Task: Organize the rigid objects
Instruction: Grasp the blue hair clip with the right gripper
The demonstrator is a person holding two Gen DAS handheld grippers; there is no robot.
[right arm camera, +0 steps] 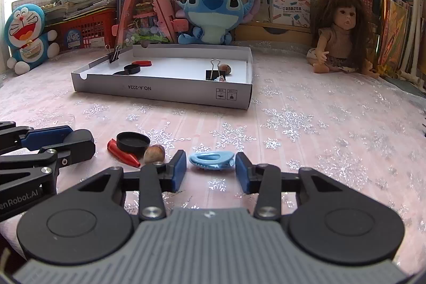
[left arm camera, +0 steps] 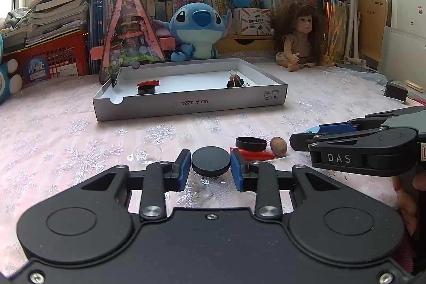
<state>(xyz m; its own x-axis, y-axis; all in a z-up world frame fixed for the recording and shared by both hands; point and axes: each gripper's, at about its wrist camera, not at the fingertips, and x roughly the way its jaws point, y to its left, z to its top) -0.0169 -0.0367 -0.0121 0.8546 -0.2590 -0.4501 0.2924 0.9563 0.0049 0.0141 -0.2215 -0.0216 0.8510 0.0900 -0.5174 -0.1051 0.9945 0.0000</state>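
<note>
My left gripper is open, its blue pads on either side of a flat black round cap lying on the cloth. My right gripper is open around a light blue hair clip; a small gap shows at each pad. Between them lie a black ring-shaped lid, a red crayon-like piece and a brown nut. The grey cardboard tray stands beyond, holding a black lid with a red piece and a binder clip.
A clear plastic disc lies left of the left gripper. Behind the tray stand a Stitch plush, a pink triangular case, a doll, books and red baskets. A black charger sits at far right.
</note>
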